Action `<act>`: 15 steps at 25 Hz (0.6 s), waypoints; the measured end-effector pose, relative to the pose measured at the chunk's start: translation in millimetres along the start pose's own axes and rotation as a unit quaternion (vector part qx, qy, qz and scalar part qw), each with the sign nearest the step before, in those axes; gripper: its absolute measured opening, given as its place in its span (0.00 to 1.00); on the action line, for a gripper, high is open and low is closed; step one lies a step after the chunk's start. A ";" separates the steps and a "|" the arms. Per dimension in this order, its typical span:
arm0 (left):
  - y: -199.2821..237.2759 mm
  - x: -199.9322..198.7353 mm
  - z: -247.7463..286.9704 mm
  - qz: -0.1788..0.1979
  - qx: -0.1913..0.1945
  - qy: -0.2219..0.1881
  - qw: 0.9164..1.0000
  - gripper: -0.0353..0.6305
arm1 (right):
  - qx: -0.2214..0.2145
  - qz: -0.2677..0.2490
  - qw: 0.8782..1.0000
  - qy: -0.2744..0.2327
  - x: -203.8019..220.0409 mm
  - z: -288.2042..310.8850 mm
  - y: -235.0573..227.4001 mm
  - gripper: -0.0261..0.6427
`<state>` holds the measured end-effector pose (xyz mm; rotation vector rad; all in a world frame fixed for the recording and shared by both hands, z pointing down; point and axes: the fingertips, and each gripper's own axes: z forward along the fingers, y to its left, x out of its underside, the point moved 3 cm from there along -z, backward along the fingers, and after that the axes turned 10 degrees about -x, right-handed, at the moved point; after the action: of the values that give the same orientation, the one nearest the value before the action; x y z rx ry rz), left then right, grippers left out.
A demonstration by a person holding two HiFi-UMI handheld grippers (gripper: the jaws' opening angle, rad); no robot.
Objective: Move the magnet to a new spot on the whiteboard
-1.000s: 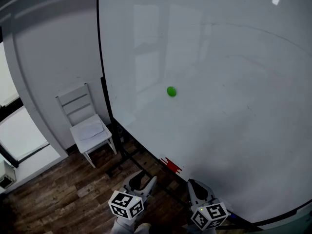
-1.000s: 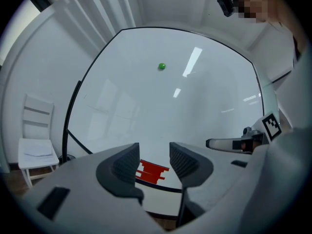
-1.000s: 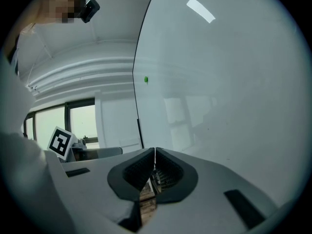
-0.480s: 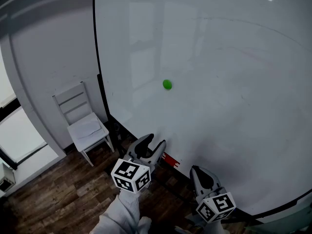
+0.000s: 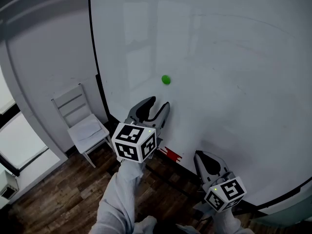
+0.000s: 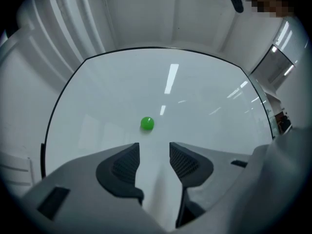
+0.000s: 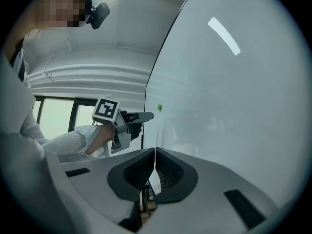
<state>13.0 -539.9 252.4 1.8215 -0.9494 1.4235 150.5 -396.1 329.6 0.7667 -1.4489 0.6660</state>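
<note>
A small round green magnet (image 5: 166,80) sticks to the large whiteboard (image 5: 229,72). My left gripper (image 5: 156,106) is open and empty, raised in front of the board just below the magnet and apart from it. In the left gripper view the magnet (image 6: 147,124) sits a little above the gap between the open jaws of my left gripper (image 6: 153,152). My right gripper (image 5: 207,161) hangs lower near the board's bottom edge. In the right gripper view my right gripper (image 7: 154,156) has its jaws together with nothing in them, and the magnet (image 7: 159,108) shows far off.
A white wooden chair (image 5: 80,123) stands on the dark wood floor (image 5: 53,199) left of the board. A red mark (image 5: 170,154) sits on the board's lower frame. A grey wall (image 5: 44,48) and a window (image 5: 14,140) lie to the left.
My left gripper has risen from near the floor up to just below the magnet. The right gripper has come up a little too. The magnet has stayed in place on the board.
</note>
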 end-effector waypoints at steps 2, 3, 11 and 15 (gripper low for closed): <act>1.3 -11.8 8.5 0.017 -0.002 -0.001 1.000 0.33 | 0.000 -0.003 1.000 0.001 -3.5 1.1 -1.1 0.08; 1.2 -17.0 12.6 0.025 -0.002 -0.001 1.000 0.33 | 0.002 -0.004 1.000 0.001 -6.3 1.5 -2.2 0.08; 8.2 -39.9 34.0 0.042 -0.004 -0.007 0.999 0.33 | 0.031 -0.039 0.999 -0.020 -45.2 10.4 -13.9 0.08; 5.8 -42.7 38.5 0.058 0.001 -0.009 0.998 0.33 | 0.040 -0.056 0.997 -0.025 -60.6 15.1 -15.3 0.08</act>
<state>21.5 -568.1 202.8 1.8097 -1.0799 1.4798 151.8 -414.0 267.9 0.9257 -1.4194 0.6256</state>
